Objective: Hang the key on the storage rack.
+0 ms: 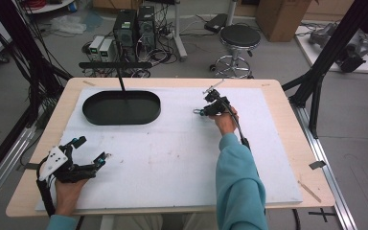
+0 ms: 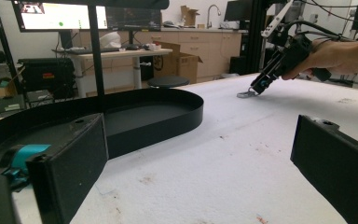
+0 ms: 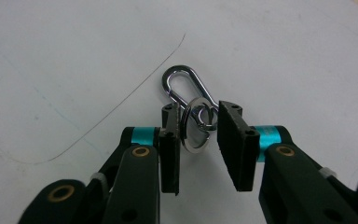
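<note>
One metal snap hook (image 3: 182, 85) with two key rings (image 3: 196, 125) attached, lying flat on the white mat (image 1: 172, 153) of the table (image 1: 287, 115), right of centre toward the far side. Long axis of hook seen in right gripper view running from rounded end at upper left down to ring end at lower right; larger ring overlapping smaller one at that end. Right hand-held gripper (image 3: 198, 144) tipped down over the rings, jaws straddling the larger ring; left pad at or very near its rim, right pad just beside it, contact not certain; jaws narrowed but not pinching anything firmly. In left gripper view, same hook (image 2: 247, 94) seen under the right hand-held gripper's (image 2: 261, 86) tip. Left hand-held gripper (image 1: 90, 152) resting near left corner of mat, jaws spread wide, nothing between them. One black oval tray (image 1: 121, 108) far left on mat, well apart from hook.
</note>
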A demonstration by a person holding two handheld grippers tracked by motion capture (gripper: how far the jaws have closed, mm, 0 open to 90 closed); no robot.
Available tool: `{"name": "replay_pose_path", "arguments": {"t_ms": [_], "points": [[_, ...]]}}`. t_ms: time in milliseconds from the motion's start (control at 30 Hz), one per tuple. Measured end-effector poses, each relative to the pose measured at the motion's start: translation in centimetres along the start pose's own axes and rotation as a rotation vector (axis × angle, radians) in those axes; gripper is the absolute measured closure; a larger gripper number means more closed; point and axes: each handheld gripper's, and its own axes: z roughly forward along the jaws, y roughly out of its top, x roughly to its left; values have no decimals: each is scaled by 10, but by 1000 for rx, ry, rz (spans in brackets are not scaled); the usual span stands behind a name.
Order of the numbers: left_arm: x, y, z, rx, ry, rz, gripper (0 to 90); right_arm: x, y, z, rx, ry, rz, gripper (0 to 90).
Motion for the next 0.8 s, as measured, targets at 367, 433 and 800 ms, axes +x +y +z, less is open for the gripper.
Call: {"name": "replay_pose_path", "arguments": {"t_ms": [367, 433, 800], "points": [[0, 0, 0, -1, -3, -2, 43, -4, -1, -3, 18, -3, -5, 804], [0, 0, 0, -1, -3, -2, 43, -4, -2, -4, 23, -8, -1, 830], [0, 0, 0, -2, -2, -2, 43, -4, -1, -4, 16, -12, -13, 882]]}}
